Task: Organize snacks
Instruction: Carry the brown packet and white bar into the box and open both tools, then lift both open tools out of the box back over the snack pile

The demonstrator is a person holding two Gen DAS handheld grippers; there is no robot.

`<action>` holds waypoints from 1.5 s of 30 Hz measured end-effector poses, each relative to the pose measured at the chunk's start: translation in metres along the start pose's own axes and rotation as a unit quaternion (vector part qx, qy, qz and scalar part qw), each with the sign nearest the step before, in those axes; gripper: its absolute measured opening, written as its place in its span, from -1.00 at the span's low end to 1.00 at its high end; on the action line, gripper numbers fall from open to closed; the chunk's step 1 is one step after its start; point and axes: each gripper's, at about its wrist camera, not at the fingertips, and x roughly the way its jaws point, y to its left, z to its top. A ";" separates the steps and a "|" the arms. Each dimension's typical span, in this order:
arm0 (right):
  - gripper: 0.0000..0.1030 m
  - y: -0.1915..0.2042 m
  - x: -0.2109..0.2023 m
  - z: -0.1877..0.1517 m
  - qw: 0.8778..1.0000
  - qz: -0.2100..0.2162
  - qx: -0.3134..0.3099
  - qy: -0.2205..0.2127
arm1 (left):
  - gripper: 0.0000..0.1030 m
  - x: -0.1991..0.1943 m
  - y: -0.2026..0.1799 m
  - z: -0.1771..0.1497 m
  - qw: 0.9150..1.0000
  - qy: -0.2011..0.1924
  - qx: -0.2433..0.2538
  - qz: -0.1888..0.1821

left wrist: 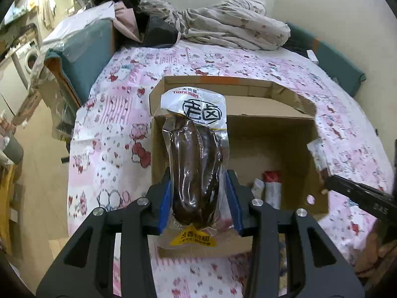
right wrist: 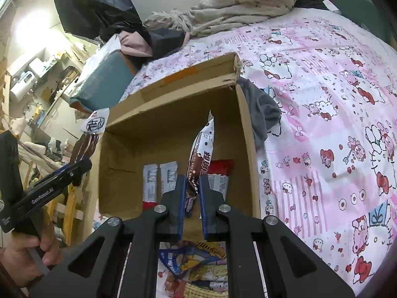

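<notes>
An open cardboard box (left wrist: 273,104) (right wrist: 171,114) sits on a bed with a pink cartoon sheet. My left gripper (left wrist: 198,186) is shut on a vacuum pack of dark braised meat (left wrist: 196,159), held upright over the box's left wall; the pack and that gripper also show at the left of the right wrist view (right wrist: 85,144). My right gripper (right wrist: 192,181) is shut on a brown-and-white snack packet (right wrist: 202,149), held upright over the box's near edge. Several red-and-white wrapped snacks (right wrist: 163,178) (left wrist: 271,191) lie on the box floor.
A crumpled floral blanket (left wrist: 230,22) and dark clothes lie at the bed's far end. A grey cloth (right wrist: 263,111) lies against the box's right side. More colourful snack packets (right wrist: 193,268) lie on the sheet under my right gripper. Cluttered floor and furniture are off the bed's left edge.
</notes>
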 end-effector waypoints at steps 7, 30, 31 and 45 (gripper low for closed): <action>-0.78 -0.006 0.019 -0.004 1.000 -0.016 0.004 0.021 | -0.29 0.029 -0.005 -0.010 1.000 -0.003 0.014 0.011; -0.70 -0.006 0.033 -0.002 0.999 0.015 0.015 0.045 | 0.08 0.039 -0.006 -0.014 1.000 0.005 -0.004 -0.003; -0.69 -0.006 0.033 -0.002 0.999 0.011 0.015 0.045 | 0.20 0.038 -0.007 -0.014 1.000 0.004 -0.001 0.000; 0.25 -0.004 0.025 -0.002 0.999 -0.004 0.019 0.036 | 0.77 0.015 -0.015 -0.017 1.000 -0.017 0.016 -0.001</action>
